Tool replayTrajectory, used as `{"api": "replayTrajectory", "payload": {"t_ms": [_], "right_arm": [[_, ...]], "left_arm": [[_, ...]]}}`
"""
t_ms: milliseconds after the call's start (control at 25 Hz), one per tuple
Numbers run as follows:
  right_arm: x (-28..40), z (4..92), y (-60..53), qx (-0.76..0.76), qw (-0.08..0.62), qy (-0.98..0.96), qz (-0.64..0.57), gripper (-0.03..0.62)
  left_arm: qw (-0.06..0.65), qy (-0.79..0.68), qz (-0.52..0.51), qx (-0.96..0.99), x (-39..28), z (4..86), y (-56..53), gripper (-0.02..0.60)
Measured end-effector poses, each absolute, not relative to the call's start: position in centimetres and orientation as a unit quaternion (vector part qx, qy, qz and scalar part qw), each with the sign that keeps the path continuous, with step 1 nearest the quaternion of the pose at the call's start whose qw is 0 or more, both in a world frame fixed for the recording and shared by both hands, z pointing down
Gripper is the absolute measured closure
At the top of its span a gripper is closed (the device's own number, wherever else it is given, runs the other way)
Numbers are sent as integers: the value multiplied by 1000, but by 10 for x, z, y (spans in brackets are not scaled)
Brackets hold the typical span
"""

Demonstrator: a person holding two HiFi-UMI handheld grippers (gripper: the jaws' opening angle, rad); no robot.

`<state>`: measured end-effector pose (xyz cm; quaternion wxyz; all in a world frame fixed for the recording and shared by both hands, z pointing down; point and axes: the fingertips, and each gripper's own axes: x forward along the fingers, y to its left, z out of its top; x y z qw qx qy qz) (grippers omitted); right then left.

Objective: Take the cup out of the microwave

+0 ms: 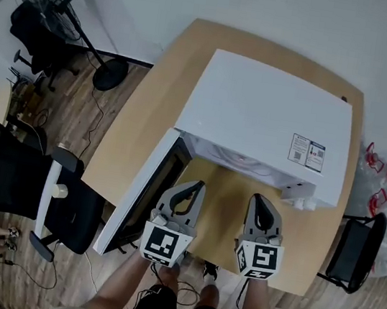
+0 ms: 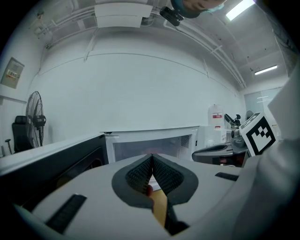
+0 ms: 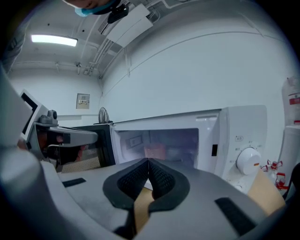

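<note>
A white microwave stands on a wooden table, its dark door swung open to the left. In the right gripper view a reddish cup shows dimly inside the microwave cavity, partly hidden behind my jaws. The head view does not show it. My left gripper and my right gripper hover side by side just in front of the opening. On both, the jaws are shut and hold nothing; the left gripper and the right gripper each point at the cavity.
The open door stands close to the left of my left gripper. The control knob is right of the cavity. On the floor are a standing fan, black office chairs, another chair and red items.
</note>
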<state>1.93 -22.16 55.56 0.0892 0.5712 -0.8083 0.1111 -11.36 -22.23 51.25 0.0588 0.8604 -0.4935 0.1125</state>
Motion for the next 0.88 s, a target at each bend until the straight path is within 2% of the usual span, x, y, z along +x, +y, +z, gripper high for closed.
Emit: {"api": "replayTrajectory", "payload": {"t_ms": [520,880], "right_arm": [[4,574,-248,593,78,-791,126,571],[0,583,-280,585,74,-796,137,359]], "left_arm": [[66,-458,115,879,-114,531,-242,560],[74,-454,115,880,-112,537,-253,560]]}}
